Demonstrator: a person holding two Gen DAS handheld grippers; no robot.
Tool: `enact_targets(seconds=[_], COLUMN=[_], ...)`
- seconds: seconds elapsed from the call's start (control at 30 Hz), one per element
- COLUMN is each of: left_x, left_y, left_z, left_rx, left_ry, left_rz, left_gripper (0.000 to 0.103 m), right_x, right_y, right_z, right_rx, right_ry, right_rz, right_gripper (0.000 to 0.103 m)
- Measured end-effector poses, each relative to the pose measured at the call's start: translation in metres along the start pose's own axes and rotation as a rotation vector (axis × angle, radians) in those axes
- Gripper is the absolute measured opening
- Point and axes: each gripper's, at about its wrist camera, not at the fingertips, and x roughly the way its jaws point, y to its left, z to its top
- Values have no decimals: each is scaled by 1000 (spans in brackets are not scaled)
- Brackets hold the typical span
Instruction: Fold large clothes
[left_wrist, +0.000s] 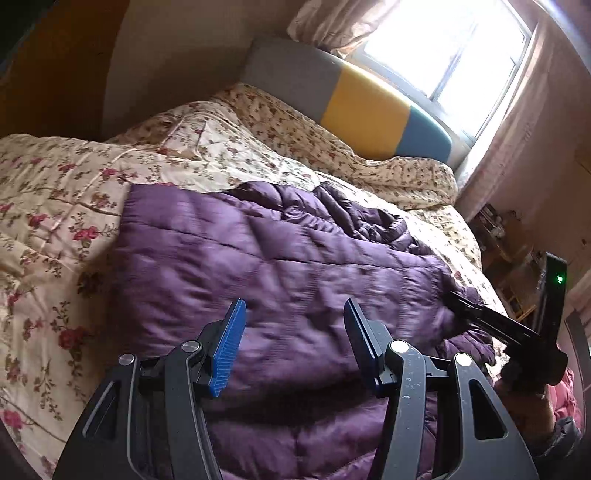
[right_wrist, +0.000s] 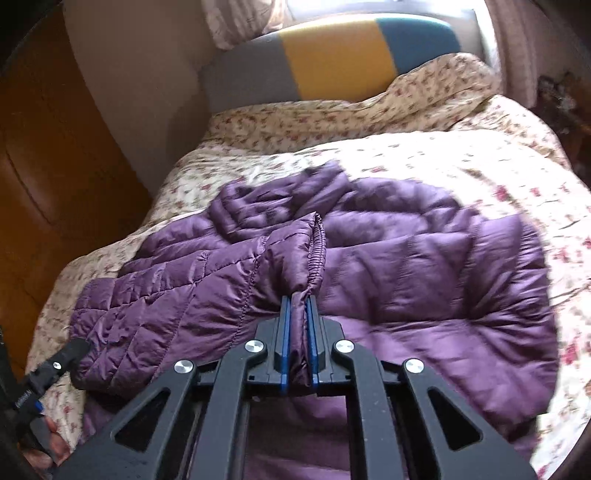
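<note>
Purple puffer jacket (right_wrist: 406, 266) spread on floral bedding (right_wrist: 461, 155), body flat, one sleeve drawn across it

Right gripper (right_wrist: 298, 306) clamped on elastic sleeve cuff (right_wrist: 316, 251), fabric bunched between pads; likely holding cuff to lay sleeve inward over body

Left gripper (left_wrist: 291, 321) above jacket, jaws wide apart, nothing held; probably free to pin or smooth panel

Edges motion-blurred

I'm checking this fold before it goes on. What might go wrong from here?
1. The right gripper pinches only the sleeve cuff of the purple jacket; the slick fabric may slip out if pulled.
2. The left gripper hangs open above the jacket, so the body may drag with the sleeve.
3. The soft floral quilt underneath may bunch and spoil the fold.
</note>
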Motion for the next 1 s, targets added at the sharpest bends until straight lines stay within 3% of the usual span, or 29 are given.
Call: enact_targets(seconds=[0.27, 0.5, 0.63, 0.93, 1.0], left_x=[13, 38, 56, 58, 54], left_y=[-3, -5, -4, -7, -12], left_z=[2, -7, -16, -19, -18], left_rx=[26, 50, 64, 81, 96], left_ry=[23, 98, 152, 142, 135], left_rz=[12, 31, 50, 83, 98], left_gripper=[55, 55, 55, 55, 60], right_x=[-6, 7, 24, 31, 29], right_y=[-39, -55, -60, -60, -58], right_z=[-5, -15, -23, -29, -28], right_rx=[12, -8, -11, -27, -25], right_ry=[-8, 50, 90, 82, 77], right_rz=[-139, -286, -317, -332, -333], right_gripper=[7, 7, 7, 9, 12])
